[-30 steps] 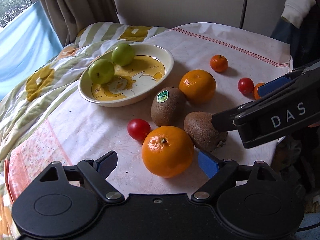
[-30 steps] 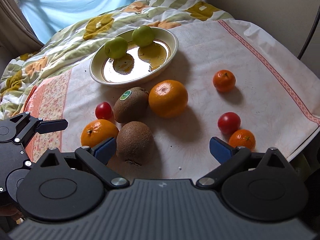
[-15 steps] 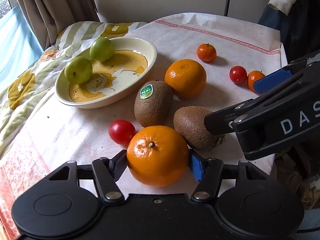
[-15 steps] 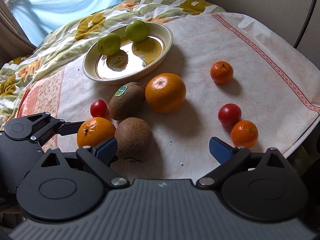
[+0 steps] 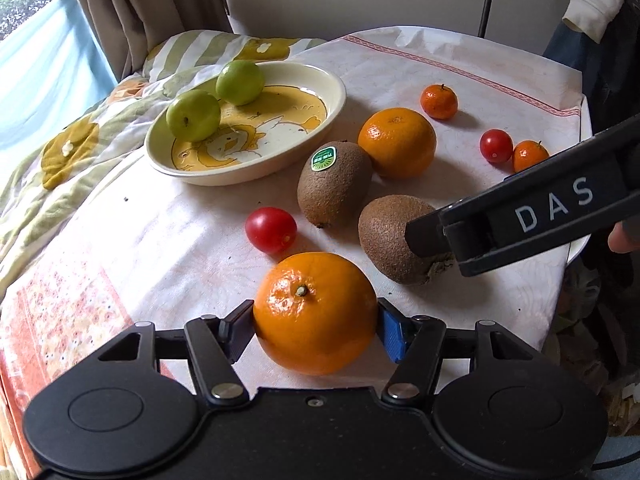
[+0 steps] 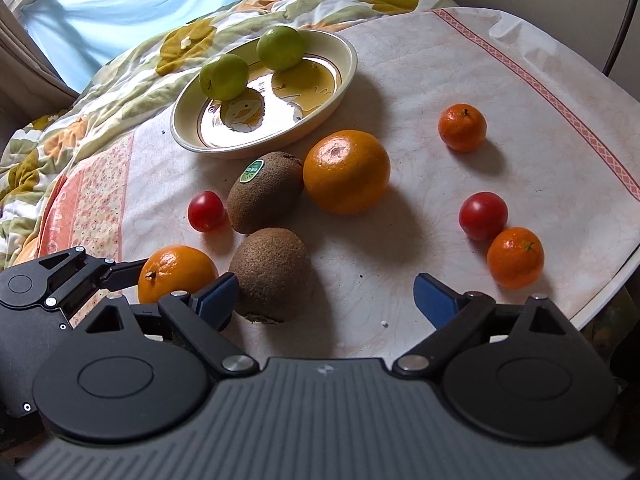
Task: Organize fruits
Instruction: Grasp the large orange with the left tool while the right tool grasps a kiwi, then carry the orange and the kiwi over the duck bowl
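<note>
My left gripper (image 5: 316, 320) is shut on a large orange (image 5: 314, 312) at the near side of the table, one pad pressed on each flank. The same orange (image 6: 176, 270) shows in the right wrist view, with a left finger (image 6: 120, 274) against it. My right gripper (image 6: 326, 294) stands open over the cloth, its left finger beside a plain kiwi (image 6: 272, 272) and nothing between the jaws. A cream duck plate (image 5: 334, 98) holds two green fruits (image 5: 194, 114). A stickered kiwi (image 5: 334, 184) and a second orange (image 5: 396, 142) lie nearby.
Two cherry tomatoes (image 5: 271, 229) (image 6: 483, 216) and two small mandarins (image 6: 462, 126) (image 6: 515, 257) lie loose on the white tablecloth (image 6: 420, 80). The round table's edge (image 6: 600, 300) drops off at the right. A flowered quilt (image 6: 100, 92) lies to the left.
My left gripper has moved in around the near orange and closed its jaws on it. The right gripper has stayed open in much the same place.
</note>
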Demonstrator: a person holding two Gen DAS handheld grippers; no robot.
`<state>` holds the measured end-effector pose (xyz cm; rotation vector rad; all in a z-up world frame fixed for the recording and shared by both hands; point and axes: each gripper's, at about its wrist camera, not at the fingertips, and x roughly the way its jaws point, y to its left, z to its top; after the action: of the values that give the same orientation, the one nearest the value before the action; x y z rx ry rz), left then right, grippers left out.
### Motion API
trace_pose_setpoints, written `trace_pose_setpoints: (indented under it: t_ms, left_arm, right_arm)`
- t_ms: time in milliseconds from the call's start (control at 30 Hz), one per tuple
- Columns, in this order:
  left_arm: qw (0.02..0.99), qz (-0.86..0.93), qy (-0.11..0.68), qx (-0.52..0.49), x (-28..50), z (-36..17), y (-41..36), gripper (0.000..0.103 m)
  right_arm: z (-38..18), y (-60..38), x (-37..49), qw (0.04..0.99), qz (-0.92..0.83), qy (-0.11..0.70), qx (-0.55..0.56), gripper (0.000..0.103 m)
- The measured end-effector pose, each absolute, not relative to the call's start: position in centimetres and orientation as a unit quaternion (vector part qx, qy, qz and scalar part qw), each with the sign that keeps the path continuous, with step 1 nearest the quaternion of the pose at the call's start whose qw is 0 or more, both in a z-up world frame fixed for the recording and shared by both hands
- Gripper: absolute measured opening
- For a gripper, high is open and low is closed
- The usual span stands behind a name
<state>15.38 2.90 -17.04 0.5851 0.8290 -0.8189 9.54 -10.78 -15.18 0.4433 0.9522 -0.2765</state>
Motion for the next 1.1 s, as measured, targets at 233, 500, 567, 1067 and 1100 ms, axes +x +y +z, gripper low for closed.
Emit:
trace_pose_setpoints:
  t_ms: [233,500,567,1067,1100]
  left_arm:
    - [0.803,-0.363,0.395,0.259,15.4,-16.9,4.2,0.067]
    - [0.815,-0.343,0.399,0.242,15.8,-16.3,5.7,0.067]
    - [0.817,-0.34,0.4,0.24,15.8,-16.2,5.9,0.067]
    - [0.825,-0.327,0.399,0.231,16.0,-15.6,6.8,0.067]
    - [0.826,-0.326,0.399,0.229,16.0,-15.5,6.8,0.067]
  right_arm:
    - [-15.3,-9.8,10.6,0.86,-0.111,0.453,0.208,0.101]
    - [-15.7,-8.9,12.1,0.861,-0.081,0.455,0.212,0.085]
    - [-15.9,-8.8,12.4,0.859,-0.076,0.456,0.218,0.081]
    - [-16.4,-8.9,12.9,0.855,-0.067,0.457,0.236,0.069]
    - [-16.3,-8.9,12.8,0.856,-0.067,0.455,0.237,0.069]
